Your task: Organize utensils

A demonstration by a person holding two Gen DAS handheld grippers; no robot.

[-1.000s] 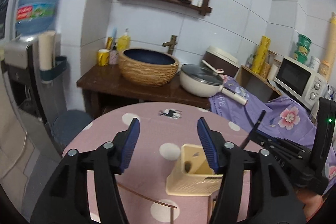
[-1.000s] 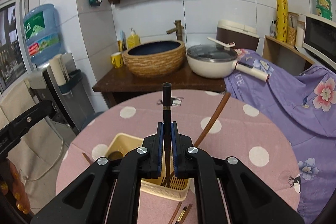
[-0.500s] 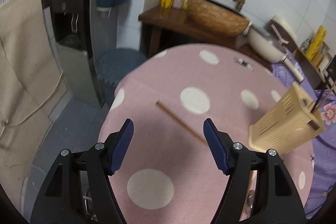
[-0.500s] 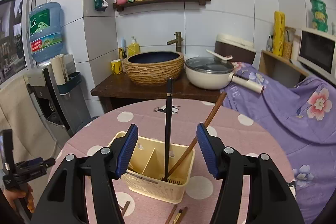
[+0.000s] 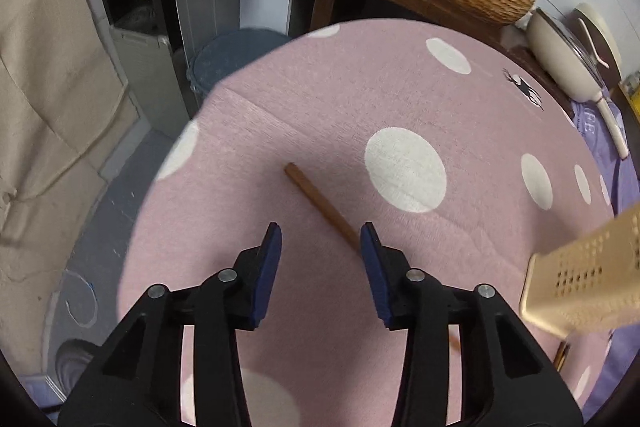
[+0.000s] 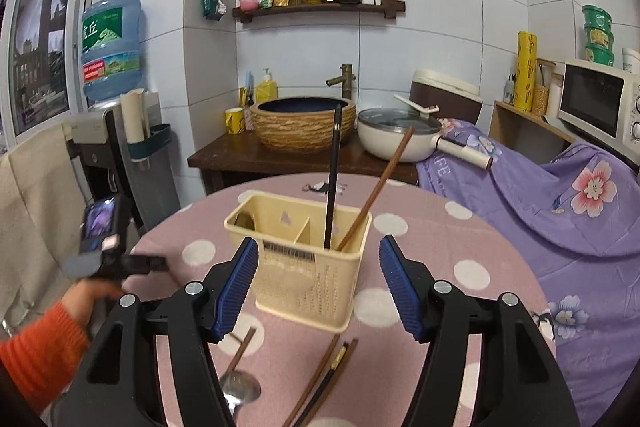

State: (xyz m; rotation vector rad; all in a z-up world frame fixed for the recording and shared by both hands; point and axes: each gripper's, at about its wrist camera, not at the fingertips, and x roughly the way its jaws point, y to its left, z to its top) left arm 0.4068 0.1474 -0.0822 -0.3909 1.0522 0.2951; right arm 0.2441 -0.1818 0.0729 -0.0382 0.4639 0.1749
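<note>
water jug (image 6: 111,47) label "丘" (rest unreadable); both claws agape

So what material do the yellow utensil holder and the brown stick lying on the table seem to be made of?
The utensil holder looks like moulded plastic, cream, matte: thin walls, rows of punched drain holes, a barcode sticker. The brown stick, probably a chopstick, looks like wood, reddish-brown and unglossy, though coated bamboo is possible. It lies just ahead of the open left tongs.
</note>
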